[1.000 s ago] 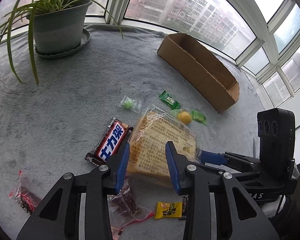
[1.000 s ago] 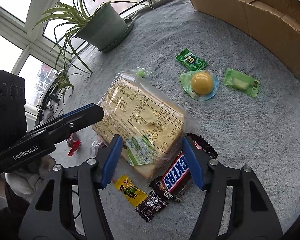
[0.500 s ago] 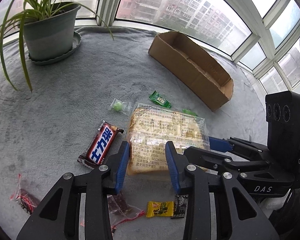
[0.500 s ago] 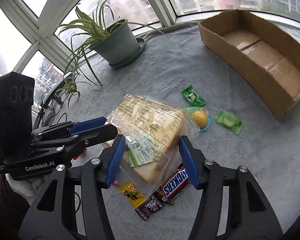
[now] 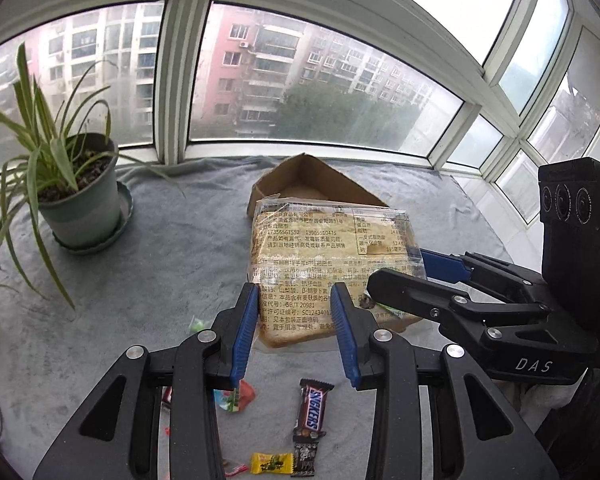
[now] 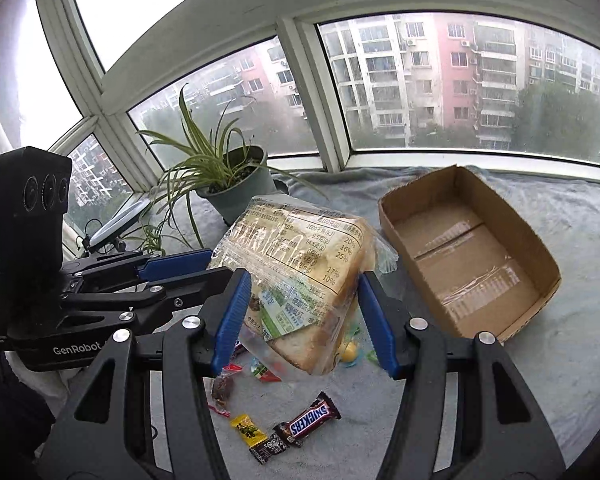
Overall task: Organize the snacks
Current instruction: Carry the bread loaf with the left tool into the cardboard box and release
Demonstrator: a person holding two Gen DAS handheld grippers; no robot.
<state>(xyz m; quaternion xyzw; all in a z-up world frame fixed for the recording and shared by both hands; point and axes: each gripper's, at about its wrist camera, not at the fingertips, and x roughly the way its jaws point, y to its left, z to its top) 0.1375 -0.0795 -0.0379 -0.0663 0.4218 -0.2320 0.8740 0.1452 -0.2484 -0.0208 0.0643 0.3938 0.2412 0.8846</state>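
Observation:
A clear bag of sliced bread (image 5: 324,256) (image 6: 300,276) hangs in the air above the grey blanket, tilted toward the open cardboard box (image 6: 468,256) (image 5: 300,184). My right gripper (image 6: 304,320) is shut on the bread bag, its fingers pressed to both sides; it also shows in the left wrist view (image 5: 428,276) at the bag's right. My left gripper (image 5: 296,320) is open, its blue pads just in front of the bag's near edge without touching it. The box is empty.
Small snacks lie on the blanket below: a Snickers bar (image 6: 312,420) (image 5: 312,408), a yellow candy (image 6: 248,428), a dark candy (image 6: 270,448), a red packet (image 6: 222,388). A potted plant (image 5: 80,196) (image 6: 236,184) stands at the back left by the windows.
My right gripper has lifted the bread bag off the blanket and carried it up toward the box. Both views have tilted upward; the left gripper stays open.

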